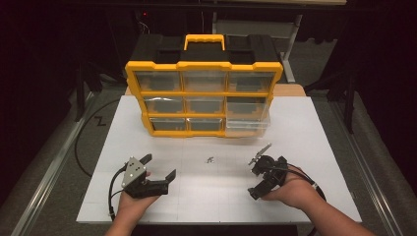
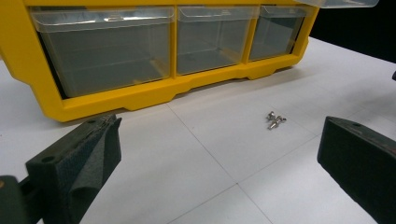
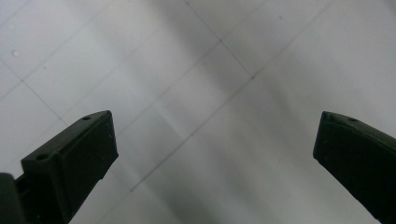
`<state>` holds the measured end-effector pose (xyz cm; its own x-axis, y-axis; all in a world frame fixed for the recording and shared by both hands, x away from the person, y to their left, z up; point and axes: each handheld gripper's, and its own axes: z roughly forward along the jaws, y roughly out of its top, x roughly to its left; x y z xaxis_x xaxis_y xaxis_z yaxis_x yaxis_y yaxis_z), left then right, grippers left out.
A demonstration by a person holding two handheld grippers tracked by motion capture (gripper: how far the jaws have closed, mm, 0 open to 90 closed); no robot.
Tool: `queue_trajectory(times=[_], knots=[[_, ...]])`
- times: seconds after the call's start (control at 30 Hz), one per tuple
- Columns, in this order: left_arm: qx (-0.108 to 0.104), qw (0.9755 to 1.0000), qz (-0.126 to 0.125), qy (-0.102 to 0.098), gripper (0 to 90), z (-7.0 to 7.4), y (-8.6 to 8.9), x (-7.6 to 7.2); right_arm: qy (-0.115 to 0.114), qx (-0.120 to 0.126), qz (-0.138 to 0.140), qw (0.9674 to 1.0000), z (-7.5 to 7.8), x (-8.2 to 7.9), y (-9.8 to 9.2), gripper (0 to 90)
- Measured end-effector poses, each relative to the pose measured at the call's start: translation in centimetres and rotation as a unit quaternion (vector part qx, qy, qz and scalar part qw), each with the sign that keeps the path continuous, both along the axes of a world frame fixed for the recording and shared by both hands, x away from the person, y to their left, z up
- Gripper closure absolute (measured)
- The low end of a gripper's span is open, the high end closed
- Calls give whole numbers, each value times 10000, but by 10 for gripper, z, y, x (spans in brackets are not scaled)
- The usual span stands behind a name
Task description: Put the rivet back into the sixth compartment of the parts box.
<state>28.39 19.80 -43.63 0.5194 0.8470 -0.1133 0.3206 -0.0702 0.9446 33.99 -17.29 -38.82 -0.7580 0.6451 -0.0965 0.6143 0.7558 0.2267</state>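
A yellow organiser (image 1: 204, 65) with clear drawers stands at the back of the white table (image 1: 305, 128); its bottom right drawer (image 1: 247, 127) is pulled partly out. A few small metal screws (image 1: 210, 159) lie on the table in front of it. My left gripper (image 1: 159, 167) is held open near the front left, its jaws wide apart and empty. In the left gripper view the screws (image 2: 275, 120) lie ahead between the jaws of that gripper (image 2: 219, 158), with the organiser (image 2: 140, 95) beyond. My right gripper (image 1: 254, 179) is open at the front right, tilted down at bare table in the right gripper view (image 3: 215, 149).
The organiser has a black top with a yellow handle (image 1: 204, 41). Cables (image 1: 114, 187) trail from both grippers toward the front edge. Dark floor and table legs surround the table. Thin grid lines mark the table surface (image 3: 219, 42).
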Motion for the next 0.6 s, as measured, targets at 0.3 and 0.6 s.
queue_trajectory(times=[0.3, 0.6], knots=[[-39, 10000, 33, -37, 4, 1, 1, -1, -106, -6, 415, 9991, 3, 2, 24, 36], [-125, 9997, 84, -186, 4, 3, 4, -2, -295, 151, 667, 9972, 7, 7, 46, 126]])
